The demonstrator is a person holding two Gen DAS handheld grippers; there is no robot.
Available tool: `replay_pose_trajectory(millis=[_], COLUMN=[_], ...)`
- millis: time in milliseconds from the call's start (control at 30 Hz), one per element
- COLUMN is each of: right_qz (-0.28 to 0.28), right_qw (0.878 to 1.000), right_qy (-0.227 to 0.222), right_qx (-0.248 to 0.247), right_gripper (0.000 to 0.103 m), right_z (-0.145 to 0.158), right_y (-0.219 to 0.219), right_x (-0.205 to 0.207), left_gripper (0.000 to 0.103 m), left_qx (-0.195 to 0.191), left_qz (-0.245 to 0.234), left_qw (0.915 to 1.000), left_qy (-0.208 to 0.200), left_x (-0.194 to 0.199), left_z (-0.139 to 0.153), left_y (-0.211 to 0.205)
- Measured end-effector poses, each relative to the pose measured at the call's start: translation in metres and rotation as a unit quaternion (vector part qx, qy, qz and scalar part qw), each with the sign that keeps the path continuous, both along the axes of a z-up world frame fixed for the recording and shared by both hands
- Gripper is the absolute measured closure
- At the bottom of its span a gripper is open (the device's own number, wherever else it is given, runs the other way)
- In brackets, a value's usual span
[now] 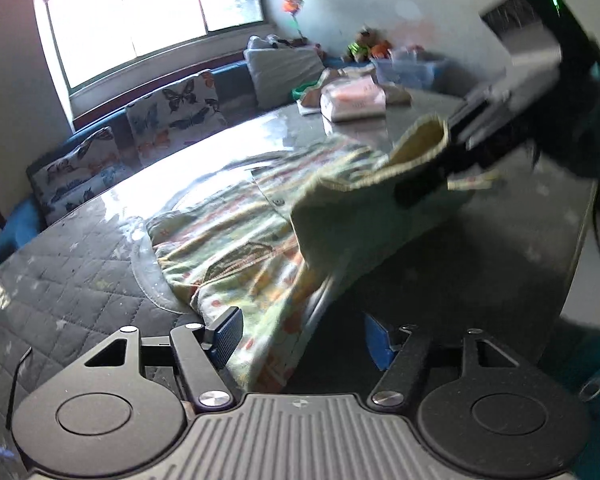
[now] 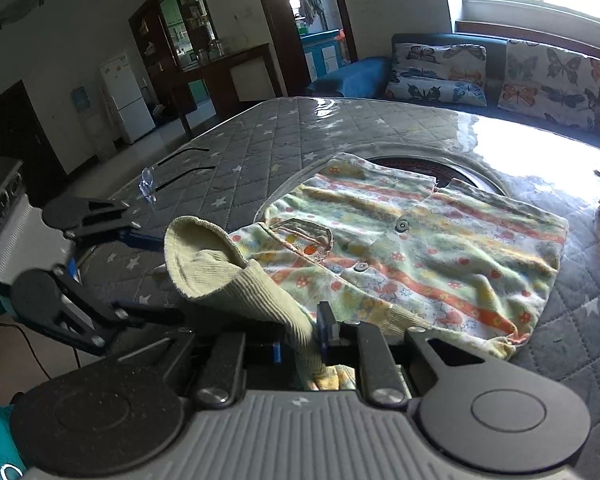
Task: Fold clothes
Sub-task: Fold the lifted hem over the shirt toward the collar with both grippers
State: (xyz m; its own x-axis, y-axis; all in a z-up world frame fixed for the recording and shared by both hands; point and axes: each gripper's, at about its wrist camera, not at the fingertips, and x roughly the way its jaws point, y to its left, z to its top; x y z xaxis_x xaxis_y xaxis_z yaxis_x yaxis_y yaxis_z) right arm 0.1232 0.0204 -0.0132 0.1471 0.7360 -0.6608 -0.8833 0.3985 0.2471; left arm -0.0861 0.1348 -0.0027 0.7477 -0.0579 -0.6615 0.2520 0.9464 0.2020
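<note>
right wrist view: right jaws clamped on the ribbed cuff (image 2: 236, 280), pinch point hidden; left jaws apart.

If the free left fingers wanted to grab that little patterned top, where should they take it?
Probably the patterned top's loose hem edge, which drapes right between the open left fingers. Come straight forward from the near side: the ribbed cuff is already pinched in the right gripper, lifting that edge off the quilted table.

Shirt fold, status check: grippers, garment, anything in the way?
Right gripper shut on the shirt's ribbed cuff, sleeve lifted. Left gripper open, hem between the jaws, unpinched. Shirt spread on table. Eyeglasses lie clear of it.
</note>
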Motion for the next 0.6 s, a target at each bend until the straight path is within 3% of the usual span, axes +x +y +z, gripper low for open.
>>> replay_pose_trajectory(millis=[100, 200, 267, 300, 367, 600], right_qz=[-0.003, -0.005, -0.006, -0.006, -0.004, 0.017], right_qw=[1.000, 1.000, 1.000, 1.000, 1.000, 0.998], right_qy=[-0.001, -0.003, -0.011, -0.016, -0.028, -0.065], right_qx=[0.000, 0.000, 0.000, 0.000, 0.000, 0.003], right_gripper=[0.088, 0.088, 0.089, 0.091, 0.094, 0.098], right_z=[0.000, 0.000, 0.000, 0.000, 0.000, 0.009], right_y=[0.000, 0.000, -0.001, -0.001, -0.002, -0.011], right_x=[0.000, 0.001, -0.001, -0.003, -0.007, -0.029], left_gripper=[0.037, 0.053, 0.072, 0.074, 0.090, 0.096], left_qx=[0.035, 0.059, 0.074, 0.082, 0.089, 0.075], left_qz=[-0.013, -0.028, -0.037, -0.041, -0.048, -0.066], left_qw=[0.9993, 0.9979, 0.9965, 0.9957, 0.9947, 0.9945], left_qy=[-0.004, -0.006, -0.009, -0.013, -0.019, -0.035], left_x=[0.002, 0.002, 0.002, 0.001, -0.002, -0.018], left_z=[-0.008, -0.011, -0.013, -0.013, -0.012, 0.004], left_y=[0.000, 0.002, 0.003, 0.003, 0.004, 0.008])
